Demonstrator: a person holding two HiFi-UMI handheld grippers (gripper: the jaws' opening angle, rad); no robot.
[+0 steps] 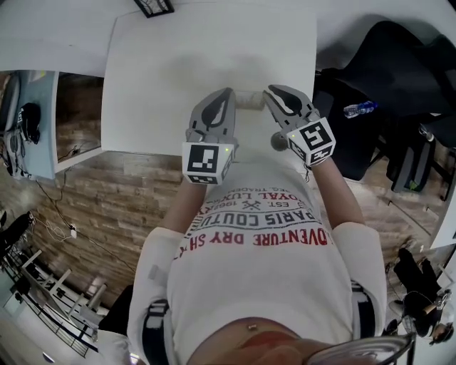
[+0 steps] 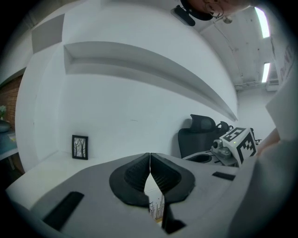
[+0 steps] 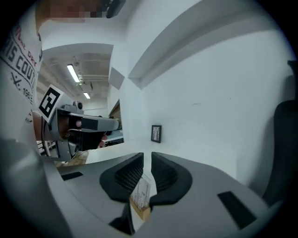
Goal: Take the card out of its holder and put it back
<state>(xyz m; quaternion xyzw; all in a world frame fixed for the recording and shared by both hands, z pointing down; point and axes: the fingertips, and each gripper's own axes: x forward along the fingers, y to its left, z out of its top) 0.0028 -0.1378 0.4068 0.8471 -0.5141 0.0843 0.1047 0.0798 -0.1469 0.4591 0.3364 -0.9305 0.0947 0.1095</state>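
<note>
In the head view a small pale card holder point(image 1: 249, 100) stands on the white table point(image 1: 171, 71), between my two grippers. My left gripper point(image 1: 229, 94) meets it from the left and my right gripper point(image 1: 271, 93) from the right. In the left gripper view the left gripper point(image 2: 150, 157) has its tips touching. The tree-print card point(image 2: 156, 204) and its wooden base point(image 2: 158, 219) sit in the gap lower down. In the right gripper view the right gripper point(image 3: 151, 160) stands narrowly parted, with the card point(image 3: 141, 191) in its clear sleeve filling the gap above the wooden base point(image 3: 142, 212).
A small black picture frame point(image 1: 153, 6) stands at the table's far edge. To the right of the table are a black office chair point(image 1: 388, 64) and a water bottle point(image 1: 360, 109). A brick-patterned floor point(image 1: 100, 207) lies to the left.
</note>
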